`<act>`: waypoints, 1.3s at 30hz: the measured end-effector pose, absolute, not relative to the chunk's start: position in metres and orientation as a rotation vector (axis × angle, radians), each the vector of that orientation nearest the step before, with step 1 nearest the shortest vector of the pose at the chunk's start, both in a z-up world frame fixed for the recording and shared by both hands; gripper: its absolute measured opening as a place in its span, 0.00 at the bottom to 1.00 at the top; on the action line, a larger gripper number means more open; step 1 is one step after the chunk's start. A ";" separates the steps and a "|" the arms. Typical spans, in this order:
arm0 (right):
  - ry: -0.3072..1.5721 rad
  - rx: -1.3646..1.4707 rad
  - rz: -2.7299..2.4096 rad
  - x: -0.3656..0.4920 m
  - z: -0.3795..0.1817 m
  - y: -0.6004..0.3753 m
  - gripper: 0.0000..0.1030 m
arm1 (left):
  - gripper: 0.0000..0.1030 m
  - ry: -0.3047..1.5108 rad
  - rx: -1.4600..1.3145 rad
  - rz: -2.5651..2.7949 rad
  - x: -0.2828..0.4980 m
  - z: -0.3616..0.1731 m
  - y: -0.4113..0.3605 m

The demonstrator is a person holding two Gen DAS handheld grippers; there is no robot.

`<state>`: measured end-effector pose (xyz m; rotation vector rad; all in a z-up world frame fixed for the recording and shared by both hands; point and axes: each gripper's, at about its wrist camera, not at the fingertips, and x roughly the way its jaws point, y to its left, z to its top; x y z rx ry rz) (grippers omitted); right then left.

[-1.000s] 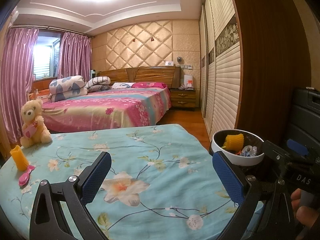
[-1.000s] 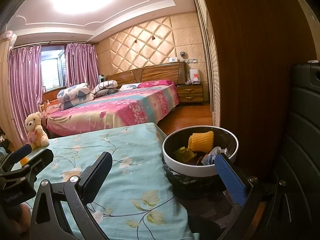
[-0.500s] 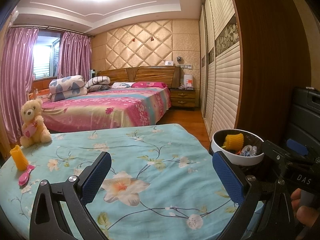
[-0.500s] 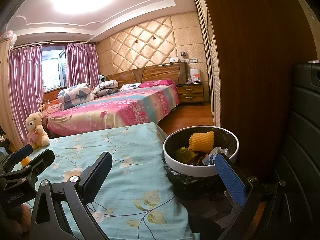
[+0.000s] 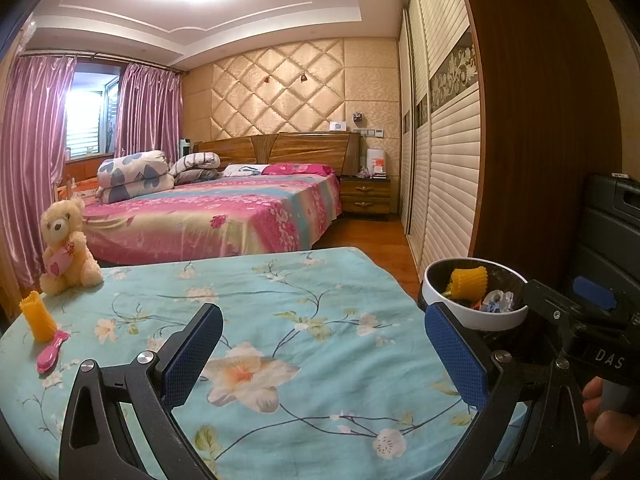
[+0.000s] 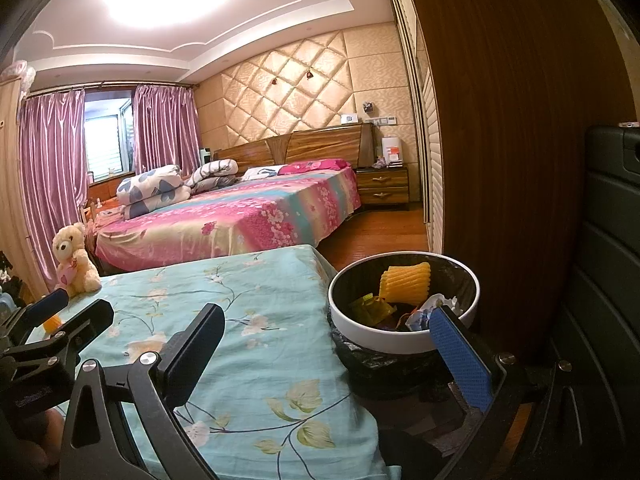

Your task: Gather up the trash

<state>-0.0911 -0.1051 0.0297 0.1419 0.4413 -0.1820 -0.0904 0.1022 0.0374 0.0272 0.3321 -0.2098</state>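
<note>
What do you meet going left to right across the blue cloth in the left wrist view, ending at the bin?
Orange cup → pink brush → teddy bear → bin.

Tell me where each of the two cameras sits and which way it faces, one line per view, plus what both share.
Left wrist: on the left gripper, jaws open, looking across the turquoise floral-covered table toward the pink bed; the other gripper and some fingers show at right.
Right wrist: on the right gripper, jaws open, facing the same way, closer to the white-rimmed trash bin; the left gripper shows at left.
Shared: table, bin, bed, cream teddy bear.
</note>
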 end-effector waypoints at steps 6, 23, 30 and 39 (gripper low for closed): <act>0.442 0.143 -0.181 -0.091 0.030 -0.105 1.00 | 0.99 0.334 0.027 -0.211 -0.089 0.037 0.102; 0.447 0.144 -0.181 -0.091 0.031 -0.103 1.00 | 0.99 0.340 0.022 -0.210 -0.088 0.036 0.104; 0.449 0.145 -0.180 -0.092 0.032 -0.102 1.00 | 0.99 0.343 0.021 -0.211 -0.088 0.035 0.105; 0.454 0.149 -0.177 -0.094 0.031 -0.097 1.00 | 0.99 0.346 0.022 -0.214 -0.087 0.033 0.107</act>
